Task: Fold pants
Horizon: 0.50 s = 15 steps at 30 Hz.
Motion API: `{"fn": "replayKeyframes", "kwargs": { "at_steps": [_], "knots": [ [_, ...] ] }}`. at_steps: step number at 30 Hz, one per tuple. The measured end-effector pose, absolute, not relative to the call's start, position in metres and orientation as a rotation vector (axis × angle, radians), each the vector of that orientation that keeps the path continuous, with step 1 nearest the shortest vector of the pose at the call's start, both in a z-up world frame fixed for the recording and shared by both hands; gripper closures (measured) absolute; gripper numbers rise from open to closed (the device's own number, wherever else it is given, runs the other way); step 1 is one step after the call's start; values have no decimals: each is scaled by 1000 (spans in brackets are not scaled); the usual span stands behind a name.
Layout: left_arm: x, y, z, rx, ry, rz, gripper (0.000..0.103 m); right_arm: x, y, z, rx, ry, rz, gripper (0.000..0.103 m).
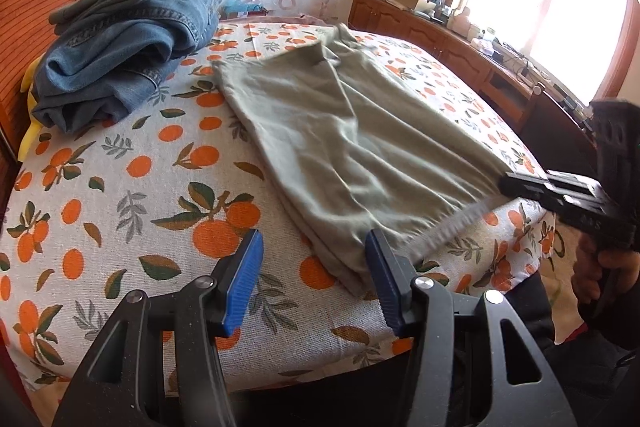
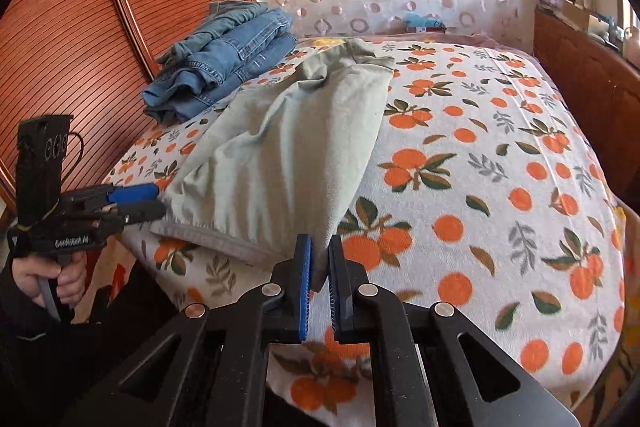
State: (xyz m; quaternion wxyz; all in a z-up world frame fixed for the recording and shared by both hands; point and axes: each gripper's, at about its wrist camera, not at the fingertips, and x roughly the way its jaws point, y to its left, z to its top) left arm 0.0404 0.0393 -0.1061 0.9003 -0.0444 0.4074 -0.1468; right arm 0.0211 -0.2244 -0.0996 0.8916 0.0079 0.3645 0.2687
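Pale green pants (image 1: 340, 147) lie on the bed, folded lengthwise, waistband toward me; they also show in the right wrist view (image 2: 280, 155). My left gripper (image 1: 314, 247) is open, its blue pads just short of the near left waistband corner, holding nothing. It also shows in the right wrist view (image 2: 154, 201) beside that corner. My right gripper (image 2: 320, 259) is shut on the waistband's right corner, pinching the cloth between its pads. In the left wrist view it (image 1: 508, 185) grips that same corner.
A stack of folded blue jeans (image 1: 124, 47) sits at the bed's far left by the wooden headboard (image 2: 80, 47). The orange-print bedspread (image 2: 480, 187) covers the bed. A wooden cabinet (image 1: 460, 47) with clutter runs along the right, under a window.
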Motion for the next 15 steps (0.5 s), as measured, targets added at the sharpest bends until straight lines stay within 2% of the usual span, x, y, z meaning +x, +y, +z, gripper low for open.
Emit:
{"fn": "replayKeyframes", "kwargs": {
  "at_steps": [15],
  "knots": [
    [31, 31, -107, -96, 844, -347, 49, 13, -224, -107, 4, 785, 516, 95]
  ]
}}
